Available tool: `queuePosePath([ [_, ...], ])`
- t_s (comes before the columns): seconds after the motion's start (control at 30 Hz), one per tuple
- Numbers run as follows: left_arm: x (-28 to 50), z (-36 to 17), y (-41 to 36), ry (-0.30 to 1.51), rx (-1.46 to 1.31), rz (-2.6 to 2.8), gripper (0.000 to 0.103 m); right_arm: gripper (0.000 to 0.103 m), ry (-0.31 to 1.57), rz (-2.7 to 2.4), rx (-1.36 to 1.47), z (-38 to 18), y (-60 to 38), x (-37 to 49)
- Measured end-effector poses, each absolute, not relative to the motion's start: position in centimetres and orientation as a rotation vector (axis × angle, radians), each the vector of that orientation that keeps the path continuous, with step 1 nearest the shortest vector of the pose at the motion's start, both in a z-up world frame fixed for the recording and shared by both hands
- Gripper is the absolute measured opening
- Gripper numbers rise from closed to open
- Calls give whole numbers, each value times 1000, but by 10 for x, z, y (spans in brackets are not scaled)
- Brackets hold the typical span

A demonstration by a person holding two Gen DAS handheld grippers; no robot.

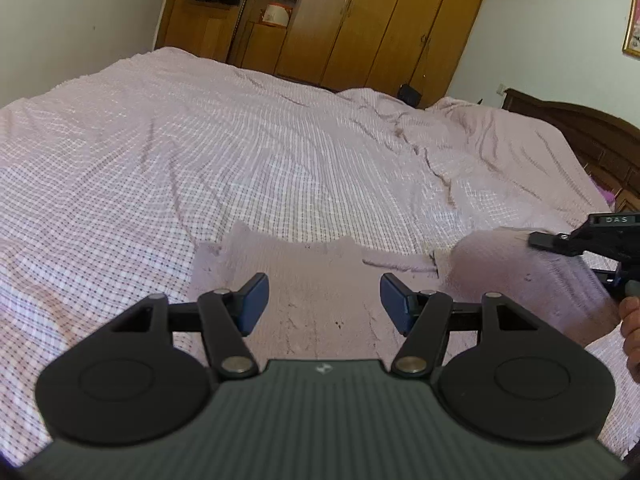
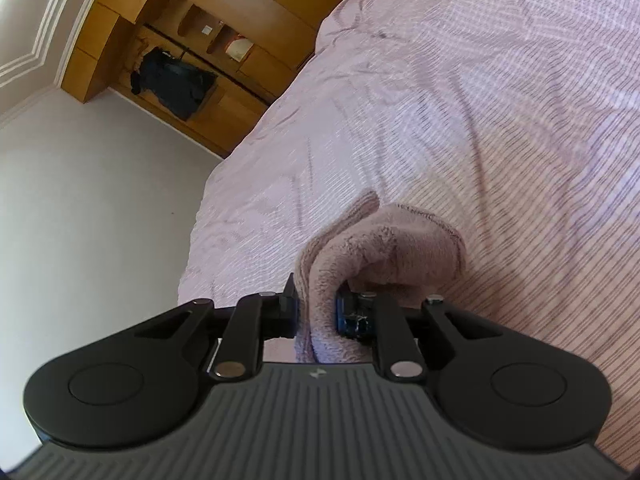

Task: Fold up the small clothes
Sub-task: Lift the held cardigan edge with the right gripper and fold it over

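A small fuzzy pink garment (image 1: 316, 280) lies flat on the checked pink bedsheet (image 1: 200, 160). My left gripper (image 1: 324, 300) is open just above its near middle, blue pads apart. My right gripper (image 2: 316, 312) is shut on the garment's right part (image 2: 380, 248), which is lifted and curled over. In the left wrist view the right gripper (image 1: 560, 242) shows at the right edge, holding that raised fold (image 1: 520, 272).
A wooden wardrobe (image 1: 360, 20) stands beyond the bed's far edge. A dark wooden headboard (image 1: 592, 132) is at the right. A rumpled ridge of sheet (image 1: 432, 148) runs across the far right of the bed. A white wall (image 2: 80, 220) is past the bed's side.
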State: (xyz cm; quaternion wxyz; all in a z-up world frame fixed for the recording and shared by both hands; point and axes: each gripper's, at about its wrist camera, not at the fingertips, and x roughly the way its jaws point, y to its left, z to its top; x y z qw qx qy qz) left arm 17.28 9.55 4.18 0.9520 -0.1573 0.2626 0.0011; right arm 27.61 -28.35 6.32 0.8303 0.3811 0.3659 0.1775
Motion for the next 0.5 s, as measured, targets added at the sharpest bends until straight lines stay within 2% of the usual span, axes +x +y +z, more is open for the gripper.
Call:
queuePosePath([
  [0.27, 159, 40, 134, 527, -335, 55, 63, 17, 816, 325, 780, 71, -188, 258],
  [0.5, 124, 31, 172, 548, -335, 150, 63, 17, 774, 325, 654, 57, -87, 239],
])
